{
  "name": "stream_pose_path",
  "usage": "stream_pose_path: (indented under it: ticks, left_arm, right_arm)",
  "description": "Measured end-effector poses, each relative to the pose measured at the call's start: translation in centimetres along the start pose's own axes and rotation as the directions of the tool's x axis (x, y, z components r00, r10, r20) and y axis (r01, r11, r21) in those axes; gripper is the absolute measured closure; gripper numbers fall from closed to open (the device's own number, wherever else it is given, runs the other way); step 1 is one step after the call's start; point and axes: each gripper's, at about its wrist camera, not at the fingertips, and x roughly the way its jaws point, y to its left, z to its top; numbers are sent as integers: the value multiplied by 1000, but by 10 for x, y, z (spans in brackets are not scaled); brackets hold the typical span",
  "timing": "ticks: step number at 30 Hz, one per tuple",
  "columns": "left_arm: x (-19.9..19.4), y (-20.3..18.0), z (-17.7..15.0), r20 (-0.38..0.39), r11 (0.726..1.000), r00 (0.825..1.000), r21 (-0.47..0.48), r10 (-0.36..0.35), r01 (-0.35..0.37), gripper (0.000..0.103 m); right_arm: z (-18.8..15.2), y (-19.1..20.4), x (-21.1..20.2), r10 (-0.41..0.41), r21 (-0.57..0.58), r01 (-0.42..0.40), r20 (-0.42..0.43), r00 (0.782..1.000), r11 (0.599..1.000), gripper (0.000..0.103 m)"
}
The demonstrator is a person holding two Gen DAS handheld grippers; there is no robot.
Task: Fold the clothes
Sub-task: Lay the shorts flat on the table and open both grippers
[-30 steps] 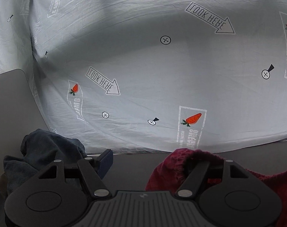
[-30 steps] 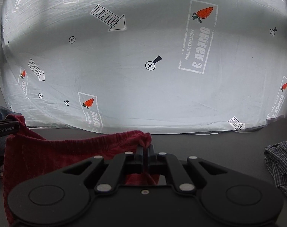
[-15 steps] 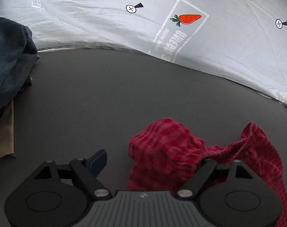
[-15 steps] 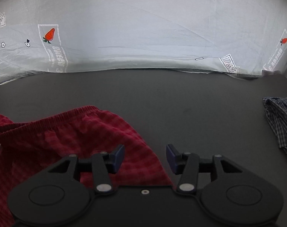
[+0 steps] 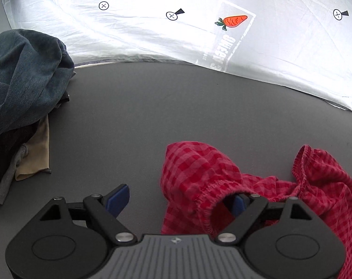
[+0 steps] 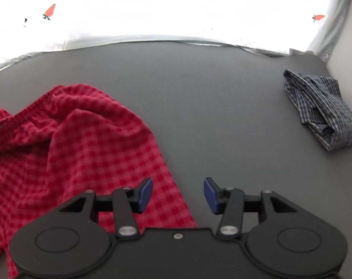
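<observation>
Red checked shorts point(image 5: 199, 174) with an elastic waistband lie crumpled on the dark grey table point(image 5: 141, 116). My left gripper point(image 5: 178, 200) is open; the waistband drapes over its right finger, whose pad is partly hidden by cloth. In the right wrist view the shorts point(image 6: 83, 144) spread to the left. My right gripper point(image 6: 178, 194) is open and empty, its left finger over the shorts' right edge, its right finger over bare table point(image 6: 210, 104).
A pile of clothes with a blue denim piece point(image 5: 24, 76) and a tan cloth point(image 5: 36, 160) lies at the table's left. A folded blue plaid garment point(image 6: 320, 109) lies at the right. A white printed sheet point(image 5: 199, 23) hangs behind the table.
Both grippers came down from holding the shorts up before the sheet. The right gripper opened and let go of the waistband. The shorts now rest on the table.
</observation>
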Motion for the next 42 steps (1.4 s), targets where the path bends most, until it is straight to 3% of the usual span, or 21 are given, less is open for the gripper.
stream_pose_path:
  ticks: [3, 6, 9, 13, 15, 16, 17, 23, 27, 31, 34, 37, 39, 42]
  left_arm:
    - [2, -4, 5, 13, 999, 1000, 41, 26, -27, 16]
    - [6, -6, 10, 12, 999, 999, 4, 48, -48, 21]
    - [13, -3, 21, 19, 997, 998, -59, 52, -51, 26]
    - [27, -16, 45, 59, 997, 996, -47, 69, -67, 26]
    - [39, -23, 58, 70, 997, 995, -33, 73, -70, 26]
    - [45, -26, 65, 73, 997, 995, -27, 73, -71, 26]
    - [52, -29, 72, 77, 997, 994, -21, 73, -71, 26]
    - [102, -45, 110, 69, 999, 996, 22, 48, -50, 24]
    - [147, -62, 127, -81, 997, 997, 82, 1, 6, 15]
    - [177, -72, 127, -259, 976, 964, 186, -58, 109, 15]
    - [176, -62, 126, -318, 978, 941, 127, -120, 168, 15]
    - [164, -42, 127, -303, 966, 920, -10, -250, 259, 14]
    - [150, -27, 129, -243, 957, 926, -101, -290, 273, 14]
    - [120, -9, 128, -135, 948, 947, -169, -293, 270, 14]
  right_arm:
    - [34, 32, 15, 108, -83, -102, 76, 991, 991, 53]
    - [65, 66, 38, 178, -189, -159, 88, 980, 969, 53]
    - [92, 97, 70, 226, -253, -205, 56, 973, 946, 50]
    - [110, 125, 111, 274, -328, -277, -55, 960, 903, 53]
    - [110, 129, 120, 262, -368, -268, -70, 963, 890, 75]
    - [110, 129, 121, 254, -384, -258, -61, 965, 887, 93]
    - [111, 127, 119, 241, -391, -234, -29, 970, 890, 101]
    - [131, 91, 113, 65, -317, -14, 149, 987, 948, 102]
    - [146, 71, 126, -39, -219, 75, 162, 986, 973, 102]
    - [147, 69, 141, -81, -200, 98, 95, 992, 975, 96]
    - [144, 67, 137, -66, -187, 78, 70, 995, 979, 78]
    - [138, 65, 121, -23, -184, 39, 85, 996, 982, 70]
    - [132, 65, 112, -25, -197, 45, 99, 995, 979, 70]
    - [121, 55, 88, -28, -182, 48, 113, 993, 982, 66]
